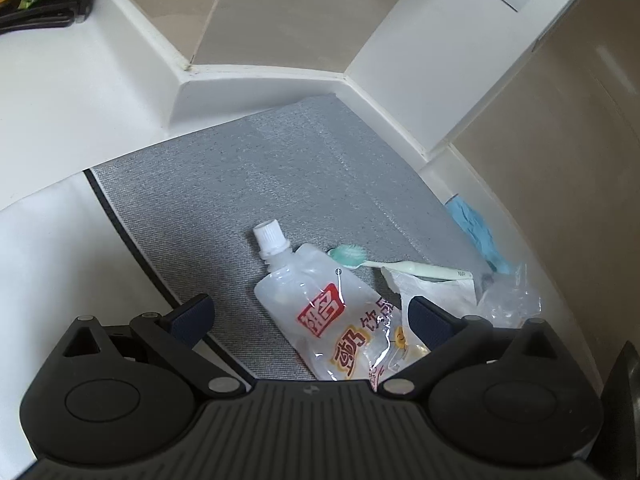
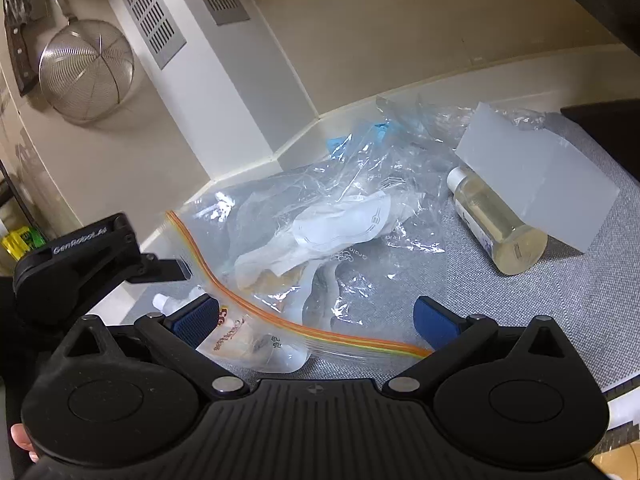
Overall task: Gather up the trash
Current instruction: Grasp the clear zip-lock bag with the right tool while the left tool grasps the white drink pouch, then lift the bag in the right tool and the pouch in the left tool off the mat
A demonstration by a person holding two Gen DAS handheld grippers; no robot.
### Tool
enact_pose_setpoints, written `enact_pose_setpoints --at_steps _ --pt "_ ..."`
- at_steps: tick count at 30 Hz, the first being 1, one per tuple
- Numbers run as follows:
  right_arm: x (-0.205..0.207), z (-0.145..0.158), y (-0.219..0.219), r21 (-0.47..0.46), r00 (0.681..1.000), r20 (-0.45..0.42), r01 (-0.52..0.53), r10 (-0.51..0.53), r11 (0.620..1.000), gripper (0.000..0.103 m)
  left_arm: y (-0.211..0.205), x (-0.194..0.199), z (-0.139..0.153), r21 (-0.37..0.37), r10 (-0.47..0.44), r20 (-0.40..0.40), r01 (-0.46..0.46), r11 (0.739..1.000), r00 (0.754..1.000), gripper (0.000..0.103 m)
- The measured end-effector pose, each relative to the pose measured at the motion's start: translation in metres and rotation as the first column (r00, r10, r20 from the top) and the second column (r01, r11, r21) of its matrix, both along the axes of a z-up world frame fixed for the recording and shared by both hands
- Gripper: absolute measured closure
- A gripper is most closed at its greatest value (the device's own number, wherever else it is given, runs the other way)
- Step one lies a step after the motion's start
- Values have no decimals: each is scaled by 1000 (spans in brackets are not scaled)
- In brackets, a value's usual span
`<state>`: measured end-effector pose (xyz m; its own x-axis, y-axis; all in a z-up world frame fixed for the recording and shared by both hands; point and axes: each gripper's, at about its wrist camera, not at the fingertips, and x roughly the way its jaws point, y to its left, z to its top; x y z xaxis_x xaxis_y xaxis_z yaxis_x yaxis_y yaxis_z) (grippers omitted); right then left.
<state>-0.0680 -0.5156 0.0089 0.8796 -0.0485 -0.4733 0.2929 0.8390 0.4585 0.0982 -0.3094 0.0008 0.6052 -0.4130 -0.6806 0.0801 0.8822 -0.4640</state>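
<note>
Both claws spread over the trash on the grey mat [image 2: 560, 292], nothing gripped yet.

I have the zip bag [image 2: 304, 240] lying mouth toward me, my right gripper [image 2: 316, 316] released above its striped seal, I judge to hold it open. My left gripper [image 1: 310, 316], also released, straddles the drink pouch [image 1: 320, 304]; the toothbrush [image 1: 392, 266] lies just beyond, across a wrapper.

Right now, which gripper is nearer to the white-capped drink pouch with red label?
Left. The left gripper hangs open right over the pouch; the right gripper sits open beside it, above the zip bag.
</note>
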Motion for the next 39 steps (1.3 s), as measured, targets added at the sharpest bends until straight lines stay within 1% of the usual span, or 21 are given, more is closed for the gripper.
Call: enact_pose_setpoints --at_steps 1,2,3,5,6,7,8,9,10,12,13,14,15,19,23,25,26,29,34,36,39 --pt "-1 0 1 -1 1000 0 0 0 1000 0 0 0 -1 -4 -1 1 1 1000 1000 1" --pt "-1 0 0 6 1000 5 0 0 1000 0 0 -2 -1 -9 4 2 -4 1000 1000 9" --pt "-3 -1 -2 21 1000 15 0 0 1000 0 1 -4 0 -14 9 -1 -9 1000 1000 30" --pt "-7 -3 -7 60 999 42 6 -9 998 2 0 -6 0 -27 -6 -20 5 1000 1000 52" --pt "-9 -5 -9 74 999 49 14 -18 997 11 -1 -9 1 -30 -17 -11 16 999 1000 63" --pt "-9 -6 -12 91 998 54 16 -21 996 28 -3 -12 2 -10 -25 6 25 1000 1000 73" --pt "-10 -8 -15 110 998 52 17 -23 994 51 -5 -14 4 16 -36 24 36 999 999 82" --pt "-10 -10 -17 128 998 47 24 -30 991 60 -6 -16 5 28 -46 37 45 999 998 84" --pt "-12 -11 -20 143 998 50 29 -37 989 65 -5 -18 7 29 -50 46 49 998 998 84" --pt "-15 -12 -23 166 997 77 7 -20 986 76 -1 -22 11 20 -45 54 44 999 998 88" --pt "-16 -12 -23 162 996 88 5 -19 987 84 3 -24 14 14 -40 59 39 999 997 88" --pt "-18 -10 -22 155 995 99 3 -18 988 89 6 -26 17 10 -37 69 37 999 997 90" --pt "-20 -9 -22 149 994 112 1 -18 989 91 11 -31 21 13 -34 84 33 999 996 92" --pt "-27 -6 -21 137 985 170 -29 6 990 96 37 -60 41 7 -29 154 29 1000 988 93" --pt "-34 1 -15 88 969 243 -70 46 994 99 63 -94 60 4 -4 219 3 1000 976 97" --pt "-39 3 -13 72 956 287 -77 54 994 100 74 -109 68 13 3 244 -6 1000 970 97" --pt "-43 5 -12 61 955 294 -63 42 996 100 79 -116 71 17 2 251 -7 1000 968 97" --pt "-58 11 2 -1 976 217 -17 17 1000 100 87 -130 74 28 -3 259 -4 1000 966 97" --pt "-95 20 32 -35 988 149 -39 43 999 100 93 -146 72 22 -7 237 2 1000 971 97" --pt "-109 18 39 -20 992 120 -41 43 999 100 94 -151 69 22 -13 228 8 1000 974 97" --pt "-127 12 34 62 998 55 -30 27 998 100 96 -154 56 23 -18 180 14 1000 984 97"
